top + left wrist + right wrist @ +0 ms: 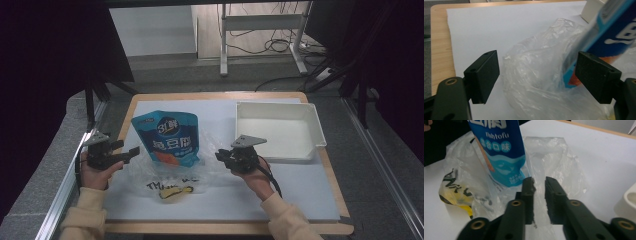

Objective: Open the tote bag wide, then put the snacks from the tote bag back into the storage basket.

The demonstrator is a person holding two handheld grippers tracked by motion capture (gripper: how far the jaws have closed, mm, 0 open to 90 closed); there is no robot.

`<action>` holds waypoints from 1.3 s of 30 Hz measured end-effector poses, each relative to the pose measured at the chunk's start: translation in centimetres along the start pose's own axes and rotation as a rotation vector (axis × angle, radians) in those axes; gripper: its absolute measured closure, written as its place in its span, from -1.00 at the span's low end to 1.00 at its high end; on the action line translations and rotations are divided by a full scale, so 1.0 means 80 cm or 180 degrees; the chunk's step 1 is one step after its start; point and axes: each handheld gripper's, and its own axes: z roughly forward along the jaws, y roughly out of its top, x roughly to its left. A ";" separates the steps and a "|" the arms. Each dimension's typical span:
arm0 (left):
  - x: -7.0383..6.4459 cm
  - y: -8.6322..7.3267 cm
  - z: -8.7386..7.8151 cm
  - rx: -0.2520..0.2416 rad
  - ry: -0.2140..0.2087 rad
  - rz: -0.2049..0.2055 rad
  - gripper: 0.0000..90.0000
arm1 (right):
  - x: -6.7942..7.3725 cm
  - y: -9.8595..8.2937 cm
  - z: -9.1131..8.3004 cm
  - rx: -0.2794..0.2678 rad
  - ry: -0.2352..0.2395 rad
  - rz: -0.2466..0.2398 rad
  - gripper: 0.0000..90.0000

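Each hand-held unit, the left gripper (131, 152) and the right gripper (220, 155), has a black body, two blocky black jaws with brass-ringed pivot holes, a grey three-cornered top plate and a trailing black cable. Both sleeves (86, 215) are pale cream.

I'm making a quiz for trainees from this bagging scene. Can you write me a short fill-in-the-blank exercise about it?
1. The pouch is mainly ____ in colour.
2. The left gripper has its jaws wide ____.
3. The right gripper pinches the clear ____ bag.
4. The white tray holds ____.

Missing words: blue; open; plastic; nothing
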 end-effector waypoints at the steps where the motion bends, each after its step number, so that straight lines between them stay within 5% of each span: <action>1: -0.003 0.000 -0.002 0.0004 -0.0010 0.0015 -0.54 | 0.000 0.002 -0.001 -0.0020 0.0013 -0.0009 0.59; 14: -0.030 -0.006 -0.022 0.0002 -0.0110 0.0149 -0.52 | 0.008 0.027 -0.014 -0.0214 0.0170 -0.0073 0.06; 39: -0.041 -0.008 -0.025 0.0005 -0.0187 0.0218 -0.50 | 0.013 0.049 -0.031 -0.0390 0.0140 -0.0082 -0.13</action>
